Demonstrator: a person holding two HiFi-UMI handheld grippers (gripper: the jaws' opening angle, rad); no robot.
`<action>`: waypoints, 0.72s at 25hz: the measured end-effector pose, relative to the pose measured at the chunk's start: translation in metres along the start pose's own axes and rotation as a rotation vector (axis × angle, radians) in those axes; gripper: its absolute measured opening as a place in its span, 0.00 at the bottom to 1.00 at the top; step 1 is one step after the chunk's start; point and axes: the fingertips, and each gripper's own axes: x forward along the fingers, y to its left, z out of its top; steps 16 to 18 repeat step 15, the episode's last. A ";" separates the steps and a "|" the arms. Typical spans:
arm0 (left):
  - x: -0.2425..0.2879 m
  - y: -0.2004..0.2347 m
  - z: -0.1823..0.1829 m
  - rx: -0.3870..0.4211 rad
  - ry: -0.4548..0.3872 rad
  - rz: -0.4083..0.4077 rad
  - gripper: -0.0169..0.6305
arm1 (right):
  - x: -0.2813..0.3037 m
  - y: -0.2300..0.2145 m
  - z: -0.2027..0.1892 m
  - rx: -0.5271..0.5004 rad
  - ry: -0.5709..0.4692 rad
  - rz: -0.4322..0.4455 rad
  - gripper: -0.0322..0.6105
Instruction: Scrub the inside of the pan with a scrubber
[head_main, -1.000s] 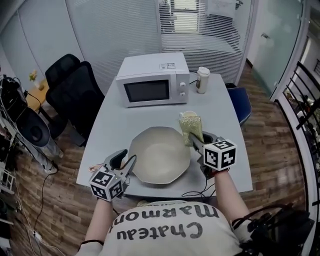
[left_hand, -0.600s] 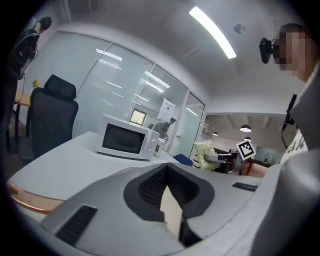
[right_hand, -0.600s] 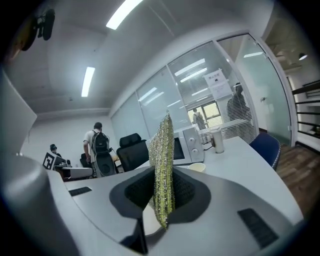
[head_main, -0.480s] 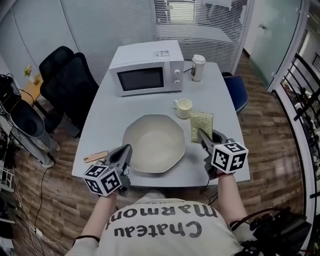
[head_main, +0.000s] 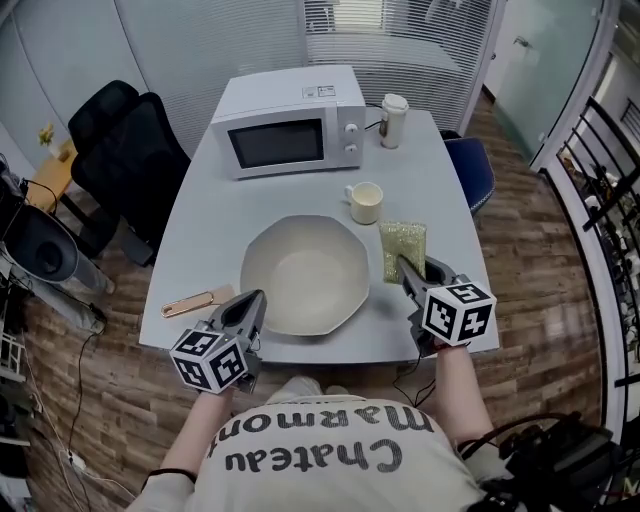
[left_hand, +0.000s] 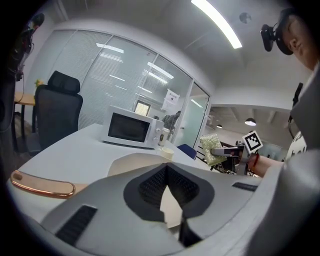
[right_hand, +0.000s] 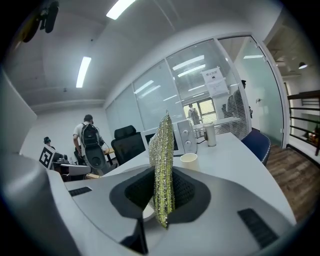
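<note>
Left tongs (head_main: 256, 299): closed on the near left rim of the pan (head_main: 305, 275). My own view showed the pads together at the tip, with a sliver of cream pan wall between them lower down.
Right tongs (head_main: 405, 266): clamped on the scrubber (head_main: 402, 245), which stood on edge between the pads and stuck out past the tips.
Pan: cream, wide, with a many-sided rim. It sat on the grey worktop (head_main: 215, 230) near the edge in front of me, and its inside was bare.
Scrubber: yellow-green glittery mesh, held just right of the pan. I saw no contact with the pan.
Cup (head_main: 365, 202): small and cream, behind the pan's far right side, apart from it.
Microwave (head_main: 285, 120): white, door shut, at the far end of the worktop.
Lidded cup (head_main: 392, 120): upright, just right of the microwave.
Copper-coloured bar (head_main: 190, 303): flat on the worktop left of the pan, near my left tongs. I could not tell what it belonged to.
Chairs (head_main: 140, 160): black, off the worktop's left side.
</note>
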 end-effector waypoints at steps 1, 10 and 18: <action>-0.001 0.000 -0.001 0.003 0.002 0.001 0.01 | 0.000 0.001 -0.002 0.002 0.004 0.003 0.14; -0.004 0.005 -0.007 -0.011 0.000 0.022 0.01 | 0.003 0.002 -0.006 -0.017 0.016 -0.002 0.14; -0.004 0.003 -0.009 0.001 -0.004 0.026 0.01 | 0.000 -0.001 -0.006 -0.018 0.011 -0.007 0.14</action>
